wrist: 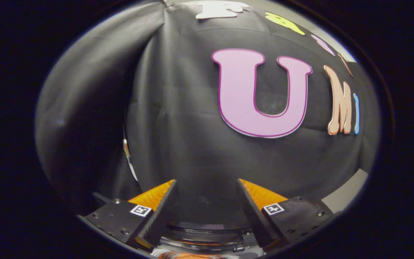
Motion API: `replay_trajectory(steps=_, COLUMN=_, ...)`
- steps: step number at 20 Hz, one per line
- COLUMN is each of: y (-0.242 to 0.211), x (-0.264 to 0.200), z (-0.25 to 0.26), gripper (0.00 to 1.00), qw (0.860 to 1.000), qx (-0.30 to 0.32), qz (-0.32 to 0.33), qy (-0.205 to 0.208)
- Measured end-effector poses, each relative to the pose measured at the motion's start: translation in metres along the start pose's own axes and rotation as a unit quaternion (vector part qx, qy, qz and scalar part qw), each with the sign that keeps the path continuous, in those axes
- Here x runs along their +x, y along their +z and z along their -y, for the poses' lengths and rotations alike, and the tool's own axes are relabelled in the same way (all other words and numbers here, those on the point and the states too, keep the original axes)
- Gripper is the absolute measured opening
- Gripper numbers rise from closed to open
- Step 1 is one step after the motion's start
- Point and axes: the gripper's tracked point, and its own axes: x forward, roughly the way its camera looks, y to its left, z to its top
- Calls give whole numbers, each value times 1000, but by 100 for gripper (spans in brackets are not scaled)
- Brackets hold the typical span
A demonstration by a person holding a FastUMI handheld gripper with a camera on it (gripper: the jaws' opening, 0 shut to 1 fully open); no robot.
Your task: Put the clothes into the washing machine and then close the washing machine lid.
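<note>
My gripper (207, 187) is open, its two orange and black fingers (156, 208) spread wide with nothing between them. It points at the black cloth wall just ahead. Low between the fingers, close under them, a dark round rim with a glossy curved surface (207, 233) shows; it looks like the top of the washing machine, and I cannot tell whether its lid is up or down. A sliver of orange and white (189, 255) peeks out below that rim; what it is I cannot tell.
The black cloth wall (178, 126) hangs right in front of the fingers, with a fold and a narrow gap (128, 154) to the left. A strip of pale grey surface (347, 190) shows beyond the right finger.
</note>
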Motion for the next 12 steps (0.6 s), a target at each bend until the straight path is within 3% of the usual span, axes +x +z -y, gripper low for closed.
replay_trajectory(steps=3, y=-30, x=6, z=1, gripper=97, qw=998, qx=37, qz=-38, qy=14)
replay_trajectory(steps=4, y=-15, x=9, z=4, gripper=97, qw=999, qx=28, qz=19, qy=13)
replay_trajectory(steps=5, y=-29, x=12, z=6, gripper=97, qw=999, qx=35, qz=-7, qy=9)
replay_trajectory(steps=12, y=-25, x=-22, z=2, gripper=99, qw=999, qx=31, qz=29, qy=7)
